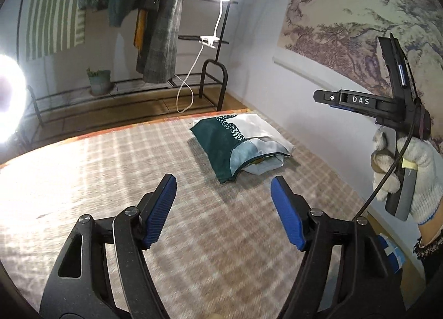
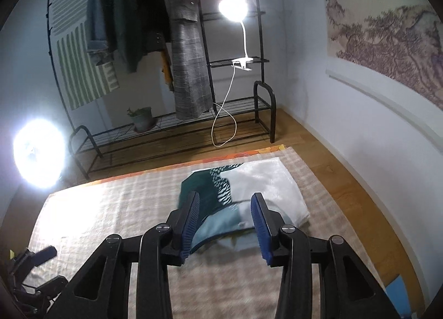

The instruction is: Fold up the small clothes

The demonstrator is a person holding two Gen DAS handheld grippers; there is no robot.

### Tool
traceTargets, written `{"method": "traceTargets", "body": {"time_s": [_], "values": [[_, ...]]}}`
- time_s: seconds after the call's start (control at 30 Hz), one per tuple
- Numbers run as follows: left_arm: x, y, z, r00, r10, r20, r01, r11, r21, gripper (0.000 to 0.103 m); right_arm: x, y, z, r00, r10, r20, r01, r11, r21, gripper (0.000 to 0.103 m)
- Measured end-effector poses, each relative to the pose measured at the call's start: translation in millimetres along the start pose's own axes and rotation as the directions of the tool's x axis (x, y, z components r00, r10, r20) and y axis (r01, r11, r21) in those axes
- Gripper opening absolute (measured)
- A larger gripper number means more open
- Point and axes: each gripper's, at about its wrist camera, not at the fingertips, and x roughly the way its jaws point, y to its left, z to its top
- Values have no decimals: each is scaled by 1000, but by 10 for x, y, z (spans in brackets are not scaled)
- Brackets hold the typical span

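A folded pile of small clothes (image 1: 221, 141), dark green, teal and white, lies at the far right of the checked bed cover (image 1: 110, 169). My left gripper (image 1: 223, 183) hovers above the cover short of the pile, open, with nothing between its blue pads. A gloved hand (image 1: 415, 158) holds the right gripper's body up at the right edge of the left wrist view. In the right wrist view my right gripper (image 2: 226, 199) hangs open above the same pile (image 2: 216, 191), pads clear of the cloth. The left gripper (image 2: 52, 266) shows at the lower left there.
Beyond the bed's far edge a black clothes rack (image 2: 257, 102) carries hanging garments (image 2: 188, 50), a clip lamp (image 2: 232, 7) and a potted plant (image 2: 141, 118). A bright light (image 2: 38, 152) glares at the left. The white wall with a landscape painting (image 1: 346, 14) runs along the right.
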Motion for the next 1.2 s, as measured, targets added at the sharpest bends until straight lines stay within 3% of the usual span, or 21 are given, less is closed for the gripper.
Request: {"method": "traceTargets", "body": {"time_s": [0.07, 0.1, 0.23, 0.3, 0.5, 0.73, 0.8, 1.2], "values": [[-174, -4, -73, 1000, 8, 9, -8, 1000, 18, 77, -185, 120, -100, 1000, -11, 23, 11, 1000, 4, 68], [-244, -6, -108, 1000, 14, 15, -14, 1000, 27, 78, -290, 184, -160, 999, -15, 44, 15, 1000, 8, 72], [-474, -22, -274, 1000, 13, 21, -14, 998, 54, 81, -582, 406, -398, 996, -33, 79, 33, 999, 5, 73], [-543, -29, -353, 1000, 10, 18, -11, 998, 63, 82, -666, 468, -501, 996, -35, 84, 33, 999, 25, 83], [-645, -113, -516, 1000, 16, 25, -18, 995, 94, 82, -834, 575, -824, 990, -76, 121, 69, 996, 58, 94], [-660, -141, -613, 998, 51, 40, -54, 993, 101, 91, -835, 600, -1033, 987, -98, 124, 88, 993, 83, 95], [-661, -156, -637, 997, 66, 40, -70, 991, 110, 91, -834, 606, -1041, 988, -92, 123, 81, 993, 85, 103], [-781, -263, -671, 992, 109, 55, -116, 983, 143, 102, -1015, 731, -1028, 975, -117, 188, 99, 990, 100, 103]]}}
